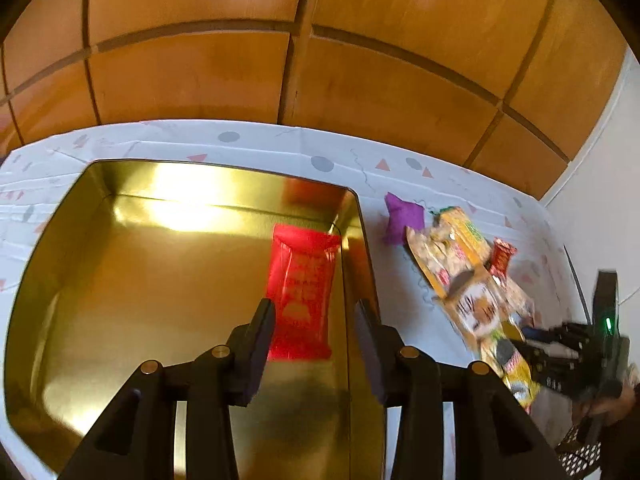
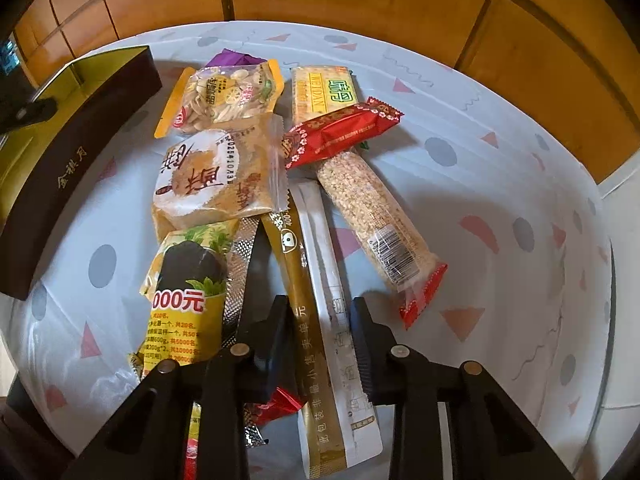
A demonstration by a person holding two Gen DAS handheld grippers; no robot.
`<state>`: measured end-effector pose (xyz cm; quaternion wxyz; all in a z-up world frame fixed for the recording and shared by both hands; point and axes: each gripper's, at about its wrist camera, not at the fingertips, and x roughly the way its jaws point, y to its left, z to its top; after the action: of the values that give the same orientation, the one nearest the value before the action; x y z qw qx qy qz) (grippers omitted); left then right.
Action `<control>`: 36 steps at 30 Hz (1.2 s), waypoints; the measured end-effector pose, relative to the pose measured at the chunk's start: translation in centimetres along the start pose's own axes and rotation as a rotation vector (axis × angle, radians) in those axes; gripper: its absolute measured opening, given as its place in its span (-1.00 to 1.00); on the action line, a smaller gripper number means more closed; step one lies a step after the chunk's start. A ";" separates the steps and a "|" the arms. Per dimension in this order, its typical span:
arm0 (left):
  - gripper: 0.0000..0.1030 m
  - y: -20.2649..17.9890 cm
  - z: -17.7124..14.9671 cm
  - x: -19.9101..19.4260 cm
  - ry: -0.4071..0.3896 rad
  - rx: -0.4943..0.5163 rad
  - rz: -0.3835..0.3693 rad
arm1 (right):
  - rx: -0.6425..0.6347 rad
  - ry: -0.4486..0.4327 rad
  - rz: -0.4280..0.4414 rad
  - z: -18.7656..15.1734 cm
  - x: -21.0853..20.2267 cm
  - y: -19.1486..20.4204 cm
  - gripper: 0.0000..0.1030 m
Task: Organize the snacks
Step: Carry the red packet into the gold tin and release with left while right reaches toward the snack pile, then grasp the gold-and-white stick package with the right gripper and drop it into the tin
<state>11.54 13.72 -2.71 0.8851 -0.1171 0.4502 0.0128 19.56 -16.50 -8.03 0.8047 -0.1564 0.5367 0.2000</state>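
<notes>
The gold tin [image 1: 120,280] sits open on the tabletop [image 1: 280,144] as the collecting place for the snacks, and one red packet [image 1: 302,292] already lies flat on its floor against the wall at 3 o'clock, tucked to the side, which leaves most of the floor free for more. The left hand-held gripper [image 1: 316,344] hangs above that packet with its jaws apart and nothing between them; the pads touch neither packet nor tin, so this looks like a release made over the tin and not a grasp.

The rest of the snacks lie in a loose overlapping heap on the tabletop just beside the tin, at 3 o'clock from it in the left wrist view. In the right wrist view the heap fans out from the gripper: a yellow seed bag [image 2: 224,96] at 11 o'clock, a round pastry pack [image 2: 216,176] below it, a sesame bar [image 2: 372,216] at 1 o'clock with a red wrapped bar [image 2: 340,132] laid across its far end.

The right hand-held gripper [image 2: 320,344] points steeply down at the long olive-and-white sachet [image 2: 324,320], the piece nearest to it. Its jaws stand either side of the sachet; whether the pads press on it I cannot tell. Judging by this, the sachet is the next piece meant for the tin
</notes>
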 end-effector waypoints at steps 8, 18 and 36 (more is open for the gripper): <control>-0.19 -1.2 -4.6 -4.4 -0.042 0.020 -0.028 | 0.045 -0.016 0.022 0.2 0.7 -1.2 -0.36; -0.19 -1.7 -7.9 -6.0 -0.034 0.048 -0.042 | 0.006 0.053 -0.084 -2.1 -2.6 -0.4 -0.70; -0.19 3.1 -8.3 -8.1 -0.098 -0.047 0.066 | 0.383 -0.169 0.504 0.3 -11.9 7.4 -0.70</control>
<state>-0.28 15.58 -1.60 0.9021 -0.1224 0.4097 0.0582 12.11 -11.70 2.85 0.7864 0.1528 0.5177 0.3004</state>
